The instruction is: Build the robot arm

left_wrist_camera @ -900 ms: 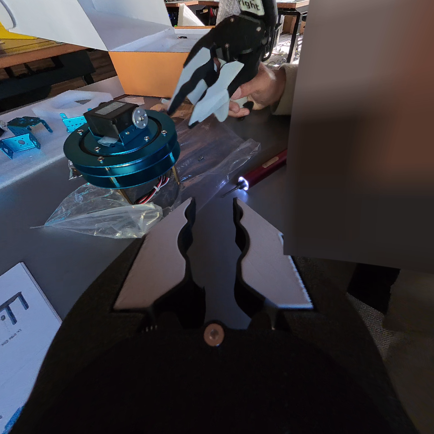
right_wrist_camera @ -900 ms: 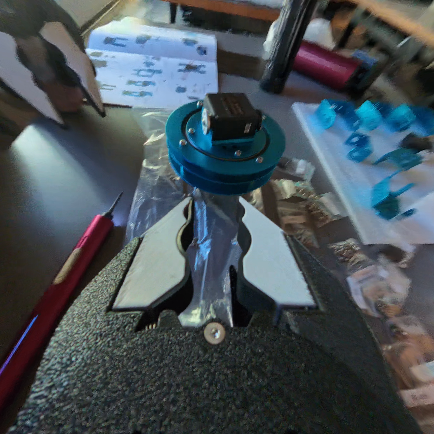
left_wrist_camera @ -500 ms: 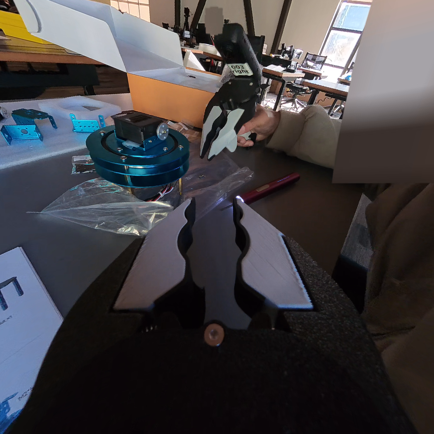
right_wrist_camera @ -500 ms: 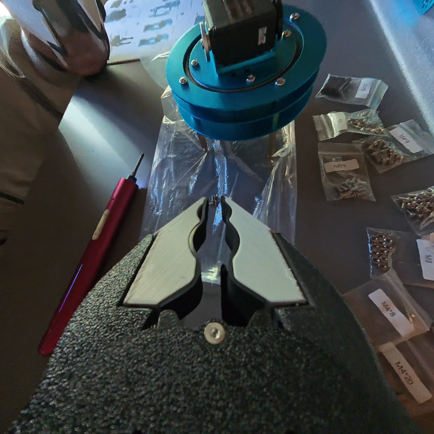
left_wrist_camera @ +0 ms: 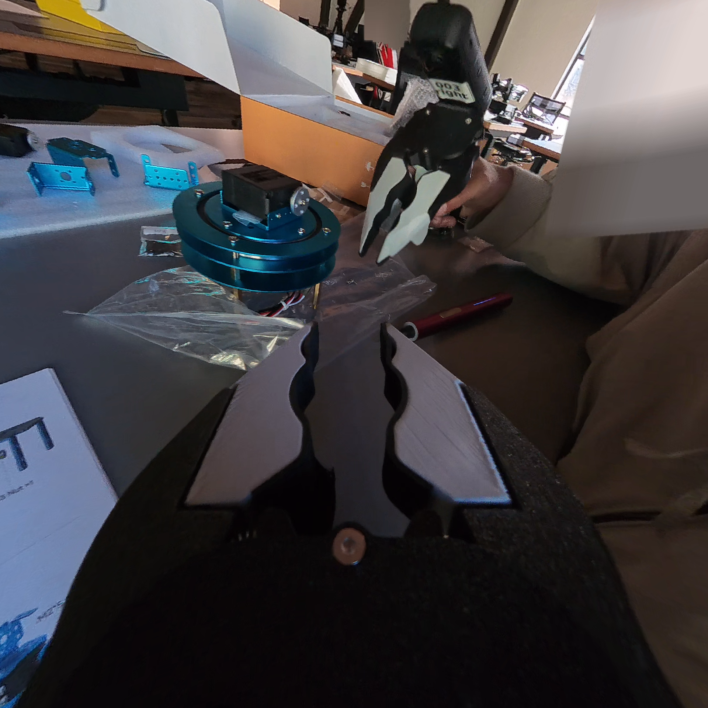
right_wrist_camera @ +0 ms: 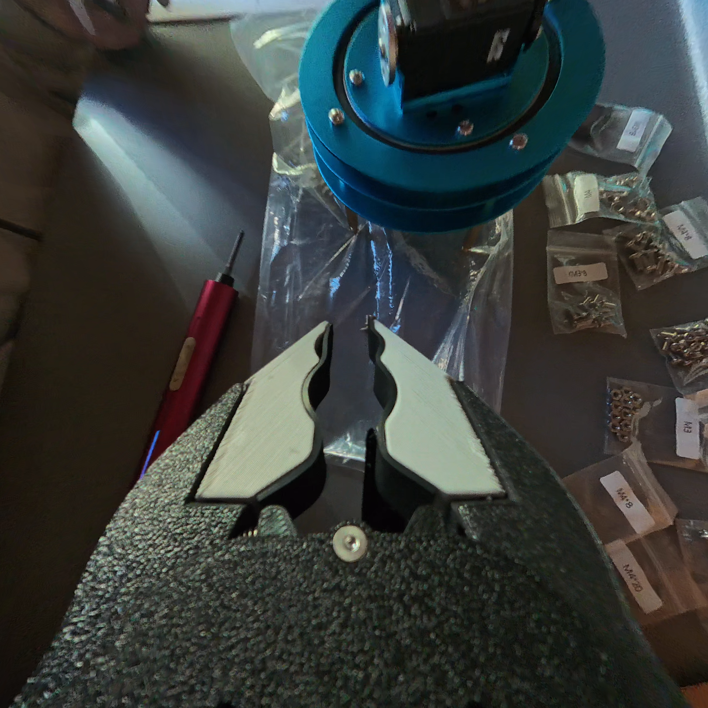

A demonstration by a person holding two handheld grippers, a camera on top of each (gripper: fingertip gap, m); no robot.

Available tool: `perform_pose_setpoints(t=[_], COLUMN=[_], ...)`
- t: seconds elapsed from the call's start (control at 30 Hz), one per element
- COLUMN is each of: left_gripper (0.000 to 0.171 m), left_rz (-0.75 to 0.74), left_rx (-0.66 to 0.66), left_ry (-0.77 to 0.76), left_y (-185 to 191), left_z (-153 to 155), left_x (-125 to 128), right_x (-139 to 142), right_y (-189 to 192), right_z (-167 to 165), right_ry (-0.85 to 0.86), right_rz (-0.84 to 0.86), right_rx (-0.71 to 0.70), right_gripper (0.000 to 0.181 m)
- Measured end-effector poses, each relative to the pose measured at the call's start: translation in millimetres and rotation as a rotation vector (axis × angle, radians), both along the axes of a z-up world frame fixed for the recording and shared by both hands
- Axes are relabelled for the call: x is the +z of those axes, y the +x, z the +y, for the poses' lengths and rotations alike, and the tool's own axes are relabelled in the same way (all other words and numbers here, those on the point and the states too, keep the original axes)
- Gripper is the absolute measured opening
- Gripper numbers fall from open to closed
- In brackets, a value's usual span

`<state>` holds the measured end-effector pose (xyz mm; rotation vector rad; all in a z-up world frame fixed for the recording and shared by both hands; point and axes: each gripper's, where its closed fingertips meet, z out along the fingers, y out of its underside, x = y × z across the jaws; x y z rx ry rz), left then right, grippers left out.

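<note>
A blue round base (left_wrist_camera: 256,245) with a black servo (left_wrist_camera: 253,187) on top stands on brass legs over a clear plastic bag (left_wrist_camera: 184,306). My left gripper (left_wrist_camera: 348,331) is open and empty, low over the grey table in front of the bag. My right gripper (right_wrist_camera: 349,325) is narrowly open just above the bag (right_wrist_camera: 344,268), below the blue base (right_wrist_camera: 421,161). A tiny screw (right_wrist_camera: 367,321) lies at its right fingertip. In the left wrist view the right gripper (left_wrist_camera: 371,256) points down at the bag, held by a hand.
A red screwdriver (right_wrist_camera: 199,344) lies left of the bag, also in the left wrist view (left_wrist_camera: 456,314). Several small bags of screws (right_wrist_camera: 582,283) lie to the right. Blue brackets (left_wrist_camera: 61,176) sit on white foam, an orange box (left_wrist_camera: 306,149) stands behind, and a white booklet (left_wrist_camera: 38,459) lies near left. The tips of one gripper are about 20 cm away from the tips of the other. The right tips stand about 8 cm off the red screwdriver (right_wrist_camera: 199,344).
My right gripper has come down and forward over the bag toward the blue base, and its jaws have narrowed from wide open. My left gripper has stayed open, its view tilting up a little.
</note>
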<state>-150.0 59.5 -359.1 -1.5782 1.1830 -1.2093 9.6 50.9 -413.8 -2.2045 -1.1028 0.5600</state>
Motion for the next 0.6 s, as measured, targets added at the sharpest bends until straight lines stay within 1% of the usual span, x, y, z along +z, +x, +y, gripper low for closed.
perform_pose_setpoints(t=[0.03,0.17,0.23,0.3,0.4,0.5,0.6], left_gripper=[0.031,0.031,0.031,0.031,0.031,0.031,0.031], left_rz=[-0.004,-0.018,-0.009,0.007,0.02,-0.007,-0.023], left_rx=[0.016,0.061,0.047,0.019,0.034,0.048,0.061], left_ry=[0.005,0.034,0.035,0.009,-0.011,0.006,0.019], left_y=[-1,-3,-1,1,2,0,-2], left_z=[2,6,4,2,5,6,7], left_x=[1,4,2,-1,-3,1,4], right_x=[-6,-19,-23,-24,-25,-26,-26], right_y=[0,0,1,0,3,3,3], right_z=[2,7,7,9,14,14,13], right_ry=[-0.014,-0.075,-0.079,-0.073,-0.061,-0.049,-0.006], right_rz=[-0.02,0.022,0.027,0.039,0.043,0.048,0.011], right_rx=[-0.002,-0.005,0.003,0.009,-0.002,-0.004,0.015], right_gripper=[0.018,0.019,0.017,0.012,0.002,0.0,0.0])
